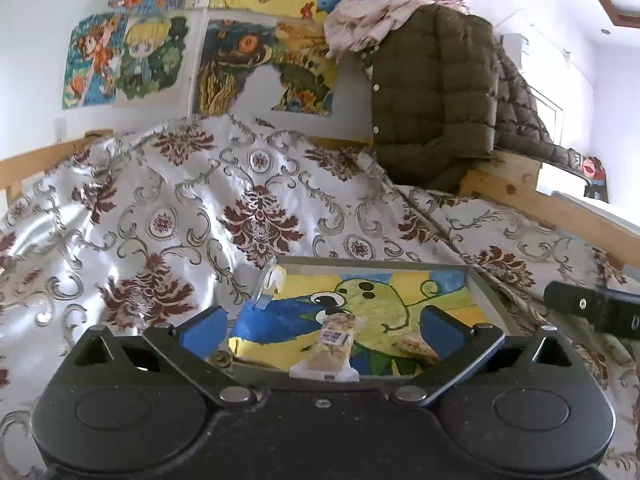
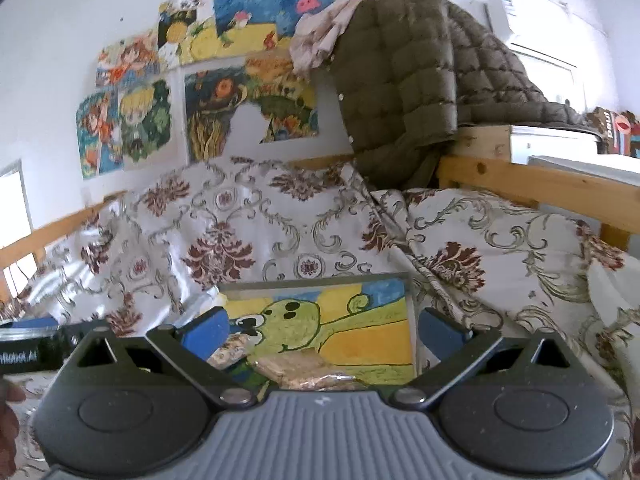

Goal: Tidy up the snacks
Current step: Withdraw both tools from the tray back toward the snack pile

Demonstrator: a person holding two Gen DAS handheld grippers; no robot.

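Both grippers, left (image 1: 322, 320) and right (image 2: 322, 322), hover with jaws spread wide and empty above a clear tray (image 1: 486, 296) lined with a green cartoon painting. Wrapped snack packs (image 1: 336, 340) lie inside it on a floral bedspread (image 1: 168, 208), olive jacket (image 1: 432, 92) draped behind.

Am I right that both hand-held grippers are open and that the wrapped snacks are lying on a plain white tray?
Not quite. The tray is not plain white: the left wrist view shows a painted green cartoon creature under the wrapped snacks. The left hand-held gripper and the right hand-held gripper are open.
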